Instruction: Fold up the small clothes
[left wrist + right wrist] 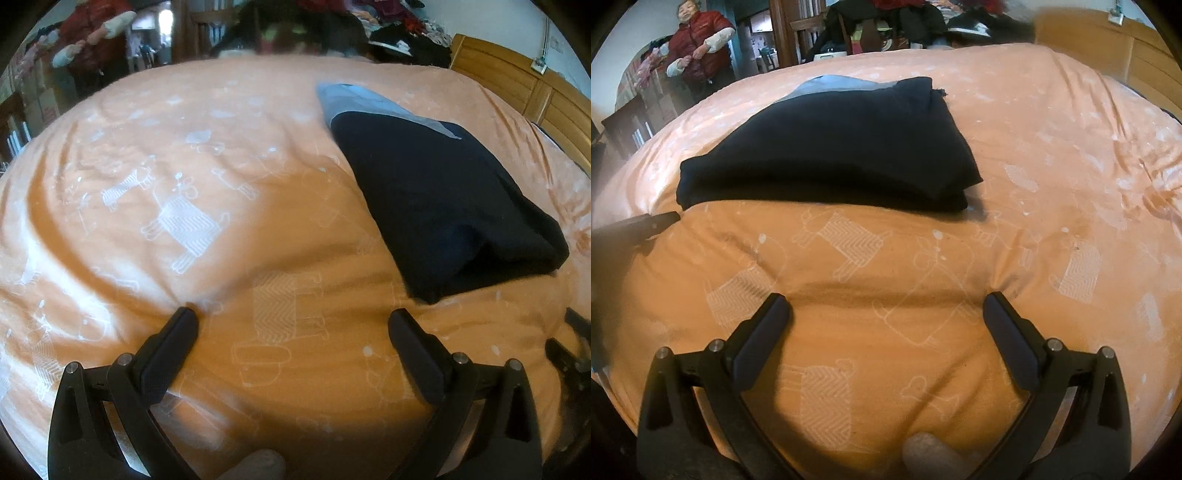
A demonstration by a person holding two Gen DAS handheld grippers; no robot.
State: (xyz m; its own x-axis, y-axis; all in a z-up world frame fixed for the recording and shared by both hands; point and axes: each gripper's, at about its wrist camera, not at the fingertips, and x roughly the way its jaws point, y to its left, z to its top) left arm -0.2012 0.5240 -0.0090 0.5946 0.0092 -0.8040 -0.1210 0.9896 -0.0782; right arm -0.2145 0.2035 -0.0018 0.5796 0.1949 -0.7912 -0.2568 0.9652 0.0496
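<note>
**Resting folded on the orange bedspread, dark garment lies clear of both grippers**

Lying on the orange bedspread (229,122), the dark navy garment (443,199) is folded into a thick, compact bundle, with a lighter grey-blue part (354,99) showing at its far end. In the right wrist view the same garment (831,144) sits ahead of the gripper and a little to its left, its folded edges stacked along the near side.

The left gripper (293,321) hovers low over the bedspread with its jaws spread wide and nothing between them; the garment is ahead and to its right, near but not touching. The right gripper (886,306) is likewise spread wide and empty, above a crease in the printed fabric, apart from the bundle.

A black tip of the left gripper (650,221) shows at the left edge of the right wrist view, just beside the garment's near corner.

Beyond the bed, a wooden headboard (517,81) stands at the right, a heap of clothes (916,18) sits at the far side, and a person in a red vest (701,48) stands at the left.
</note>
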